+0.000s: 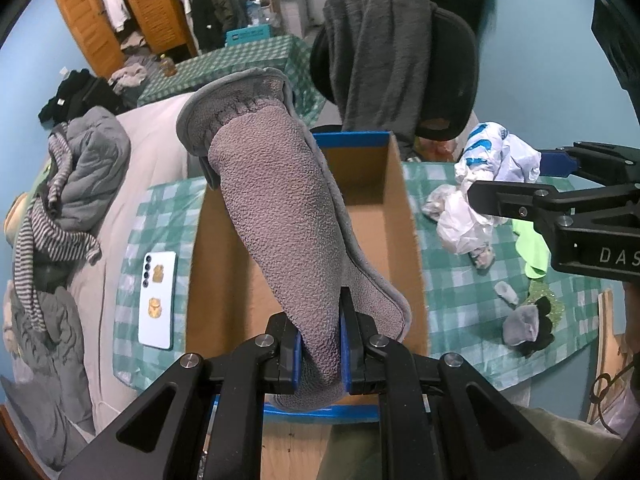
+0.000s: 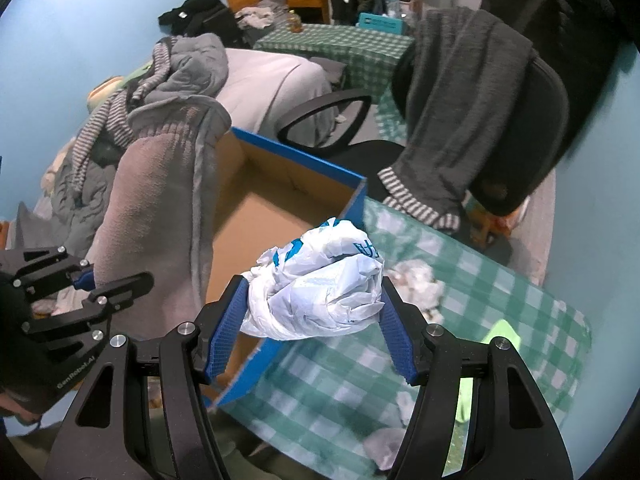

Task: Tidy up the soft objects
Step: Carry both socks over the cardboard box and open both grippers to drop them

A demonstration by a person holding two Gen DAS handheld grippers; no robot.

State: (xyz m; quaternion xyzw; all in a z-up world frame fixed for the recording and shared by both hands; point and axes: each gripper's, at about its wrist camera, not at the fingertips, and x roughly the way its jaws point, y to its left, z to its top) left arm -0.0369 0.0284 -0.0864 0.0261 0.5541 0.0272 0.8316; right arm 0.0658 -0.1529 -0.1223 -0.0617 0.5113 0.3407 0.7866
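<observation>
Pinching a grey fleece mitten [image 1: 280, 208] hard between its blue pads, the left gripper [image 1: 320, 360] is closed almost as far as it goes, with the fabric squeezed thin at one end and the rest of the mitten standing up and away from the jaws, cuff outermost. Directly beyond and beneath it lies the open cardboard box [image 1: 396, 216] with its blue-edged rim, apparently bare inside as far as can be seen. The right gripper [image 2: 316, 308] stands about half open, its pads pressing both flanks of a crumpled white plastic bag [image 2: 320, 284] with blue print; the box sits just past its left finger, the green checked tablecloth [image 2: 500, 280] below and to the right. Both loads look light and fully compliant: the fleece is grippy and floppy, so a bite near one end holds, though the free length will sag and swing. The bag is slicker and springy, likely to puff out or slide, so a grip across the bunched middle suits it best. Farther out on the cloth lie a small grey sock [image 1: 524, 324], a lime green cloth [image 1: 530, 248], and left of the box a white phone [image 1: 157, 300].
</observation>
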